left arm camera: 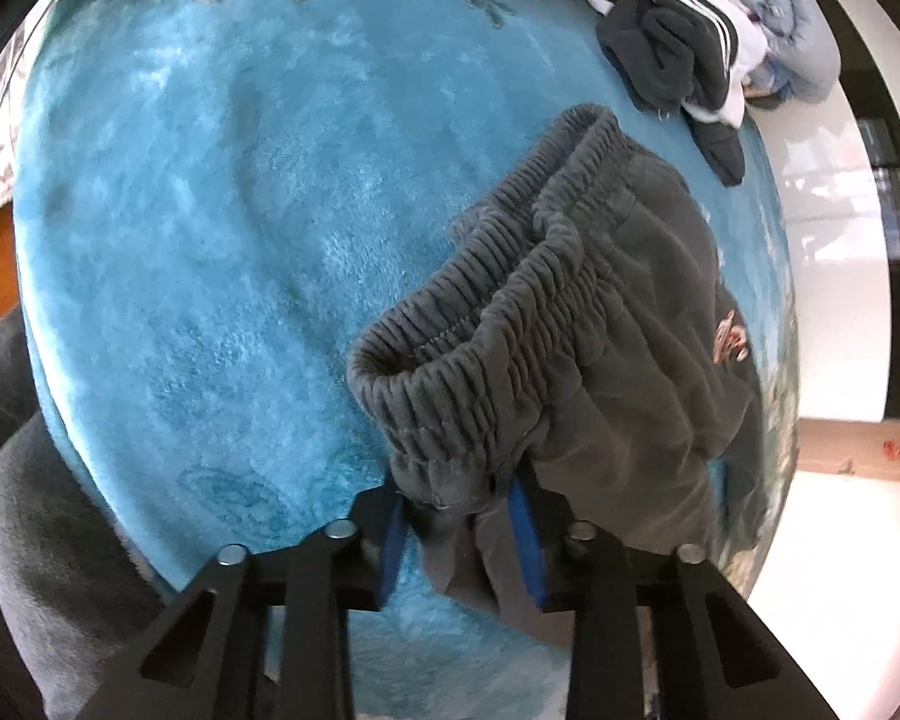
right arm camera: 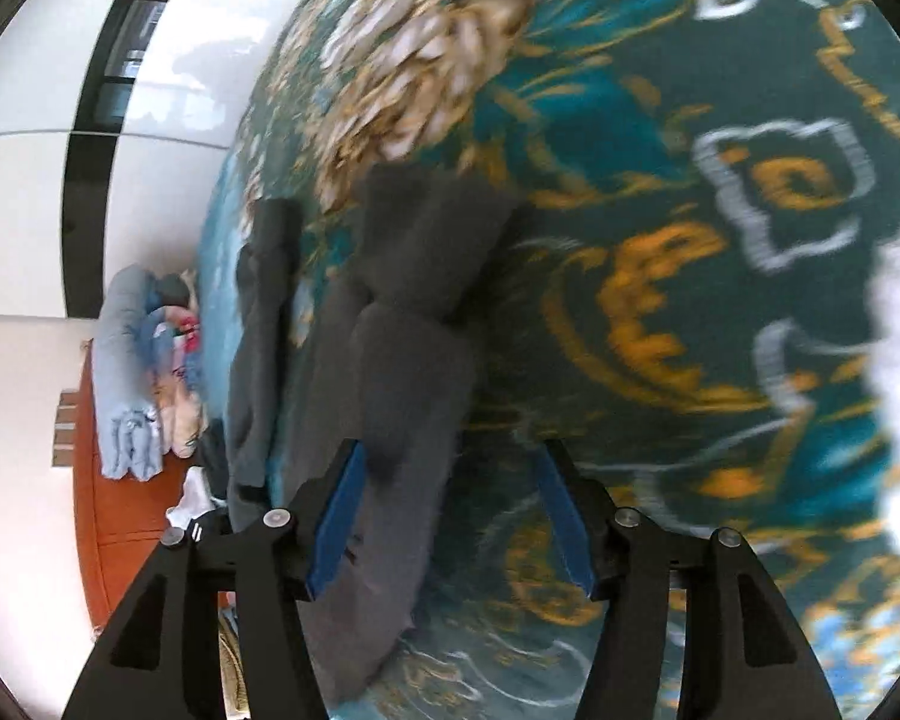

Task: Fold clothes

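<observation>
On the left side, the left claw [left arm camera: 459, 516] is closed down on a bunch of dark grey cloth just under the gathered elastic waistband [left arm camera: 480, 312] of a pair of grey shorts [left arm camera: 630, 330], its blue pads [left arm camera: 525, 534] pinching the fabric from both sides. The shorts hang and slump from that grip over a plush blue blanket [left arm camera: 210, 240], with the waistband standing open in a loop and a small pink print showing on one leg. Farther right and behind lies a heap of dark and striped clothes [left arm camera: 678, 48]. In the right wrist view, which is blurred, the right claw [right arm camera: 450, 516] stands wide open; grey cloth [right arm camera: 390, 390] lies against its left pad [right arm camera: 336, 528] and runs between the fingers, but it seems to have hold of nothing. The fabric looks soft, light and limp, thick enough not to slide from the pads yet sure to sag and crease wherever it is unsupported. The ribbed waistband is the firmest part and the fairest place to take hold, one claw at each end, so the legs hang straight.
</observation>
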### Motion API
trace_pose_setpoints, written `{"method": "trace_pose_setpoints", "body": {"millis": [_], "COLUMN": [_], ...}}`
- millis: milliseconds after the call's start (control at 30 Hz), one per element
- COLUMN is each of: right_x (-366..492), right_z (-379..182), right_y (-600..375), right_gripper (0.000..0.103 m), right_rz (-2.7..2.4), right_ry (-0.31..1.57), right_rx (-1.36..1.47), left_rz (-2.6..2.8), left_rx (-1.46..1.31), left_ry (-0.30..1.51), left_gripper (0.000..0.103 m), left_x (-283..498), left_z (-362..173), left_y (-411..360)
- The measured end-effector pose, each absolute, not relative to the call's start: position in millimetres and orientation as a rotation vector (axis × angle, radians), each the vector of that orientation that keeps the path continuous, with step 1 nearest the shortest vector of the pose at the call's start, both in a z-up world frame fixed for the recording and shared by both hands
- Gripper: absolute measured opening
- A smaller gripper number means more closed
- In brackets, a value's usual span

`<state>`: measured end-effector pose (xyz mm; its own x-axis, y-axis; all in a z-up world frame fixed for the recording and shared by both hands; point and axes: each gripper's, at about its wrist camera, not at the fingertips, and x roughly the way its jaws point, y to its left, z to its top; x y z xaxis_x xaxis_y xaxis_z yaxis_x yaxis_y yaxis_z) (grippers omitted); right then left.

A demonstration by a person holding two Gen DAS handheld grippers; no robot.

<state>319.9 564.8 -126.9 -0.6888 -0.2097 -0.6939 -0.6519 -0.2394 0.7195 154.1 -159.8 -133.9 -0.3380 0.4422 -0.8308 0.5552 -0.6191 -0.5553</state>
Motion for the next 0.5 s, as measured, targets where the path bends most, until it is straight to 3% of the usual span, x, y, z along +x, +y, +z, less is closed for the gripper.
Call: {"method": "trace_pose_setpoints", "body": {"millis": [67, 133, 200, 500], "right_x": [310, 303, 301, 312], "right_z": [-127, -125, -109, 6], "right_y": [559, 556, 555, 555], "right_gripper": [0.057, 0.021, 0.01, 0.005], "right_rz": [2.006, 1.976, 2.007, 2.337], "right_ry": [1.711, 1.725, 1.717, 1.584], "right_rx": [-1.024, -1.024, -1.003, -0.82], "left_rz": [-2.119, -2.154, -2.195, -2.303], "left_rx": [1.734, 1.704, 1.67, 1.544], "left_ry": [1.364, 1.38, 1.396, 1.535], "left_gripper": [0.021, 0.019, 0.017, 0.015], "left_x": [157, 158, 160, 201], "left_z": [-127, -114, -98, -35], "left_y": [-159, -158, -158, -190]}}
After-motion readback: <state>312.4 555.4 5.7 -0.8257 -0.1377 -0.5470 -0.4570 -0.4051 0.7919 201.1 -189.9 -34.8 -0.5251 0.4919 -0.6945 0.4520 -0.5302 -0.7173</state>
